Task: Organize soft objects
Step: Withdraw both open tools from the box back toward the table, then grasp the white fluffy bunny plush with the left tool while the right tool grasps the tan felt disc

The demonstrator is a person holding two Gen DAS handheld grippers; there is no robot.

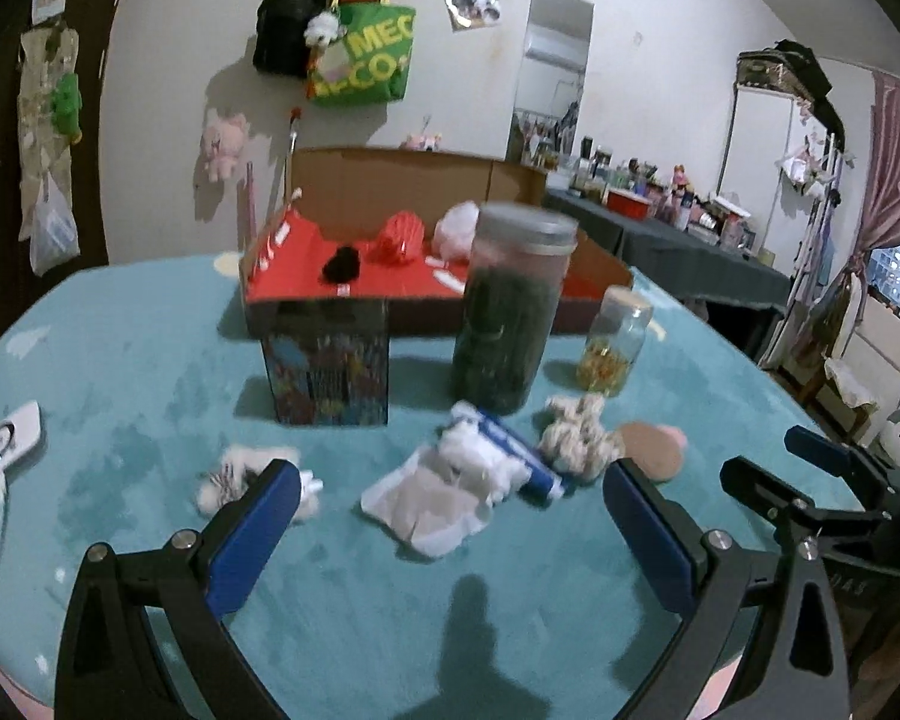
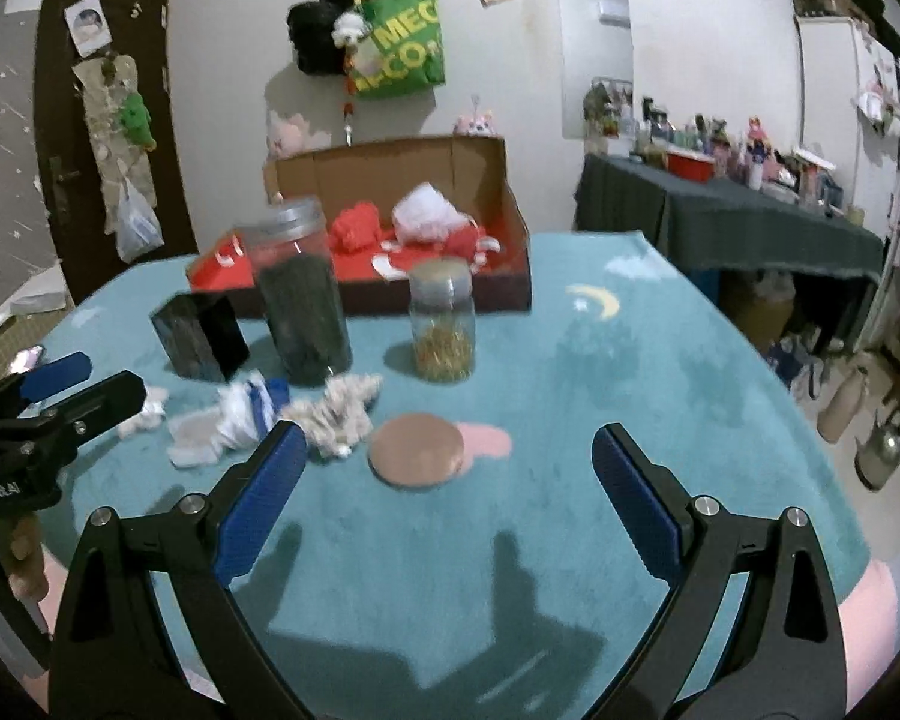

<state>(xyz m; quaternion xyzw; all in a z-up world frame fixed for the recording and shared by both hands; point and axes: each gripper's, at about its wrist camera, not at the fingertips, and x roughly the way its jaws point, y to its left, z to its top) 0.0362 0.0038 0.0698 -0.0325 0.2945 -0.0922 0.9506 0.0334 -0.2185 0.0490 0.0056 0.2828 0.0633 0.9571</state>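
Grippers both spread and empty, left gripper [image 1: 450,531] hovering over the white cloth [image 1: 444,495] at our 12 o'clock on the table [image 1: 120,420]; we should drop straight, pinch its bunched middle, and lift toward the box [image 1: 390,180].

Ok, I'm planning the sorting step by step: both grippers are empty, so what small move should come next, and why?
Probably ease the open left gripper forward and down over the crumpled white-and-blue cloth. It lies loose on the teal table cover, right ahead between the fingers, while other soft items already sit in the red-lined cardboard box.
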